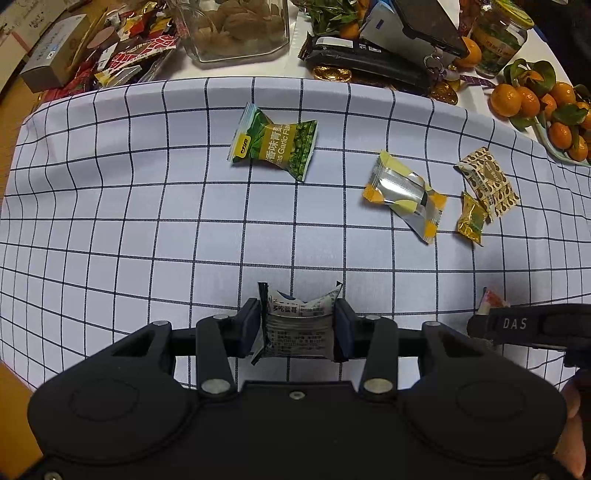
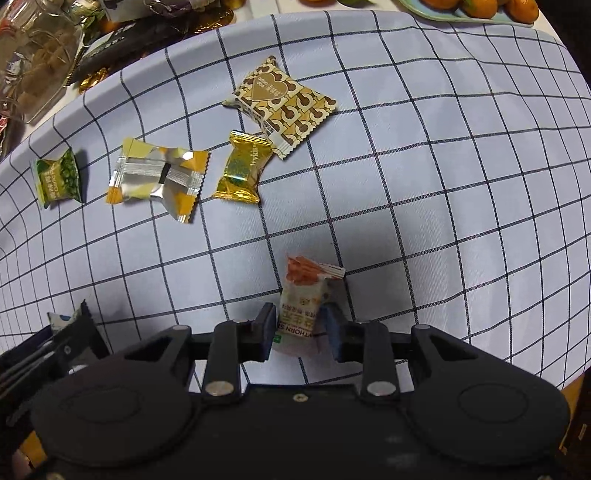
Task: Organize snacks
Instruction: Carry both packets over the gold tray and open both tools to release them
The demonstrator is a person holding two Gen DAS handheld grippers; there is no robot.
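My left gripper point(image 1: 298, 325) is shut on a grey-white blueberry snack packet point(image 1: 297, 328) and holds it over the checked cloth point(image 1: 147, 221). My right gripper point(image 2: 301, 328) is shut on an orange-and-white hawthorn snack packet point(image 2: 306, 295). On the cloth lie a green garlic-pea packet point(image 1: 275, 142) point(image 2: 59, 177), a silver-and-yellow packet point(image 1: 404, 192) point(image 2: 159, 177), a small gold packet point(image 1: 471, 218) point(image 2: 242, 168) and a brown-patterned packet point(image 1: 487, 181) point(image 2: 282, 98). The right gripper shows at the right edge of the left wrist view point(image 1: 532, 325).
Behind the cloth stand a glass jar of walnuts point(image 1: 236, 26), a heap of red snack packets point(image 1: 122, 48), a dark box point(image 1: 369, 59), a green-lidded jar point(image 1: 498, 37) and tangerines with leaves point(image 1: 543, 107). The table's wooden edge point(image 1: 14, 398) shows at the lower left.
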